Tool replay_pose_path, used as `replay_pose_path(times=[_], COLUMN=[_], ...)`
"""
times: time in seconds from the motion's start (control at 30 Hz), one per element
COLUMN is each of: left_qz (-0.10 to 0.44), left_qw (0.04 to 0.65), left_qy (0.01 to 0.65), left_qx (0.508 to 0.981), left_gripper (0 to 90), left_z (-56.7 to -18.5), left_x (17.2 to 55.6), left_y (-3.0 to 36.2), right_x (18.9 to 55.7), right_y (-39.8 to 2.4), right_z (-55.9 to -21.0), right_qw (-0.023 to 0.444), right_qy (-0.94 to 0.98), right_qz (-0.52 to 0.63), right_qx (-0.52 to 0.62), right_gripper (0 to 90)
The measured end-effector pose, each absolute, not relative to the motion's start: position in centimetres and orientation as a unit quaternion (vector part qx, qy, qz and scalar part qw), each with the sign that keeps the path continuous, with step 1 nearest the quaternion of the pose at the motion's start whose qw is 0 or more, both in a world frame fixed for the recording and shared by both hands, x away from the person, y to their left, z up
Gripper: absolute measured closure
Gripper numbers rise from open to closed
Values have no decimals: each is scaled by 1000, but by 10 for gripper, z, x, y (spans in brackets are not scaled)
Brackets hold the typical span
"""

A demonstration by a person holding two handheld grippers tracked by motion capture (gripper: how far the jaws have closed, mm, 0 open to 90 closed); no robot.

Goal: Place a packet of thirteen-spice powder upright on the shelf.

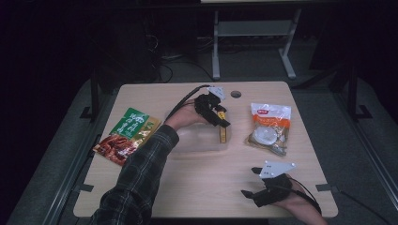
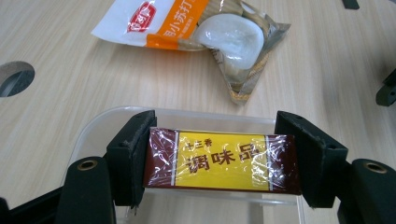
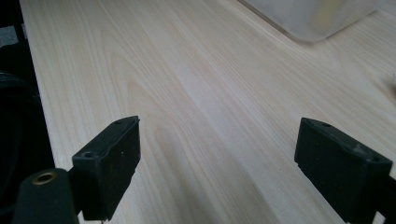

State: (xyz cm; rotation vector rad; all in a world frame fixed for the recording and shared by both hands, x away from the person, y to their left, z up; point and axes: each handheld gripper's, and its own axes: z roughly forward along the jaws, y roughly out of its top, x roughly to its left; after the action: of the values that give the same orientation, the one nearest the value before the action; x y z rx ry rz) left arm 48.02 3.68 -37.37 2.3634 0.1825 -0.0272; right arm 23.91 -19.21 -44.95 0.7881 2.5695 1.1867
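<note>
Left gripper (image 2: pixel 219 161) is clamped on the yellow-and-brown seasoning packet (image 2: pixel 222 161): both pads press its short brown ends, packet lying crosswise between the jaws, centre-bottom of the left gripper view. Printed face is toward the camera, film wrap glinting. The packet sits over the open clear plastic tub (image 2: pixel 187 114), whose rim curves behind and below it; can't tell whether the packet touches the tub floor.

High view: same gripper (image 1: pixel 224 123) at frame centre, angled down into the tub (image 1: pixel 199 140), packet (image 1: pixel 224 135) standing on edge at the tub's right end. Plaid sleeve (image 1: pixel 141 173) runs in from bottom left.

Right gripper (image 3: pixel 217 172): jaws wide apart, nothing between them, only bare table (image 3: pixel 196 93) beneath. In the high view it (image 1: pixel 248 185) rests at lower right near the table edge, well apart from the tub.

View differences:
- Left gripper view gives the pad contact and label text; the high view is too small for that.
- Left gripper view shows the orange-and-white bun bag (image 2: pixel 196 32) at top centre and a cable hole (image 2: pixel 14 79) at the left edge.
- High view adds the green-and-red snack bag (image 1: pixel 126 136) at left of the table, and the bun bag (image 1: pixel 268 127) right of the tub.
- Right gripper view catches a blurred tub corner (image 3: pixel 313 16) at upper right.
</note>
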Motion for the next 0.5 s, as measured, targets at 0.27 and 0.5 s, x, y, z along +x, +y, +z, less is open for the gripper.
replay_pose_path(times=[0.27, 0.5], left_qz=[-1, 7], left_qw=[387, 396], left_qy=[80, 103], left_qx=[919, 912], left_gripper=[224, 149], left_z=[-365, -349], left_x=[479, 476], left_y=[42, 62], right_x=[239, 239], right_y=[-192, -192], right_z=[-450, -450], right_qw=[100, 98], right_qy=[870, 870], right_qz=[402, 402], right_qx=[267, 270], right_gripper=[139, 139])
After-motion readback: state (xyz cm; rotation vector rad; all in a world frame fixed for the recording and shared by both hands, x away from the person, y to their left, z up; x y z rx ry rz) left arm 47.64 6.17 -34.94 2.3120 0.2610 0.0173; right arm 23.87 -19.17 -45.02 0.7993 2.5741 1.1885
